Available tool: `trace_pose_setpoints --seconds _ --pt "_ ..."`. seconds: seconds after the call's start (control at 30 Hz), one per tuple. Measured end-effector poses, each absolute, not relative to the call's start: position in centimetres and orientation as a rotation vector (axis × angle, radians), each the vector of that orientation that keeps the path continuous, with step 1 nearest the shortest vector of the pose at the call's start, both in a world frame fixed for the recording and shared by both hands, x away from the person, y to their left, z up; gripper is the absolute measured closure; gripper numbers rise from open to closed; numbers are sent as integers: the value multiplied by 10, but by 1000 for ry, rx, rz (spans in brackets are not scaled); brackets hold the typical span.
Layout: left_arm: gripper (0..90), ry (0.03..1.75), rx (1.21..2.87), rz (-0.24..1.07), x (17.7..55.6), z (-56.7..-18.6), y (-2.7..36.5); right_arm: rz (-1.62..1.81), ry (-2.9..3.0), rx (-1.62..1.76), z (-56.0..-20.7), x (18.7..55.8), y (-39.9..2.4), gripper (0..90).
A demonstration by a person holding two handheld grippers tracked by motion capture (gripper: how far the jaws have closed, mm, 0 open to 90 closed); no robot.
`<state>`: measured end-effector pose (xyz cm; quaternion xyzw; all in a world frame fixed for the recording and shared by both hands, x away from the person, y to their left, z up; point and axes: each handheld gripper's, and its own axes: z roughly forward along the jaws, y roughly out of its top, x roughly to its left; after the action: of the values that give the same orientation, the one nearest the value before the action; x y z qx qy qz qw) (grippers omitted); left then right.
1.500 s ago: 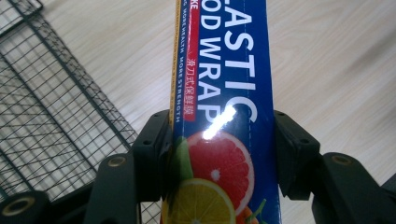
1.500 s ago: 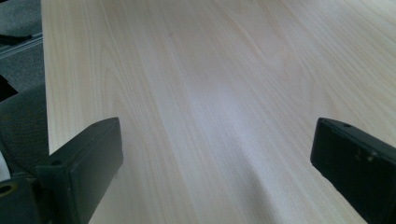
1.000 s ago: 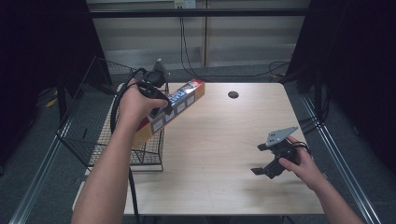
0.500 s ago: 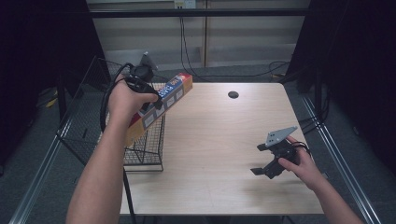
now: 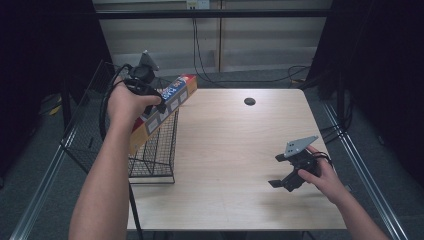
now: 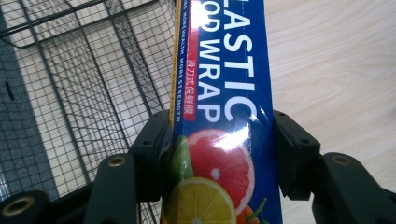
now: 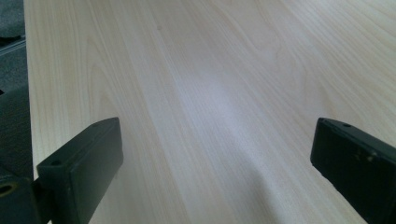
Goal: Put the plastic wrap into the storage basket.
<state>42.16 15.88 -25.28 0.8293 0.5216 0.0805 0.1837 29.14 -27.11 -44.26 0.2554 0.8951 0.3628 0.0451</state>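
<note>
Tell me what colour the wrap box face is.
Blue, with white lettering and citrus fruit pictures on the box; the left gripper view shows it best.

Plastic wrap box (image 6: 224,116), centre of left gripper view: white "LASTIC", "OD WRAP" on blue, cut off at frame top; yellow edge reads "MORE STRENGTH"; red strip w/ Chinese characters.
</note>
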Motion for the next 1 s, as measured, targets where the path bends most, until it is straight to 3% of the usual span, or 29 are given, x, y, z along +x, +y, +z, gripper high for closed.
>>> trace_pose_setpoints --seconds 1.0 --pt "455 1682 2175 349 424 -241 196 1115 2730 742 -443 290 -274 24"
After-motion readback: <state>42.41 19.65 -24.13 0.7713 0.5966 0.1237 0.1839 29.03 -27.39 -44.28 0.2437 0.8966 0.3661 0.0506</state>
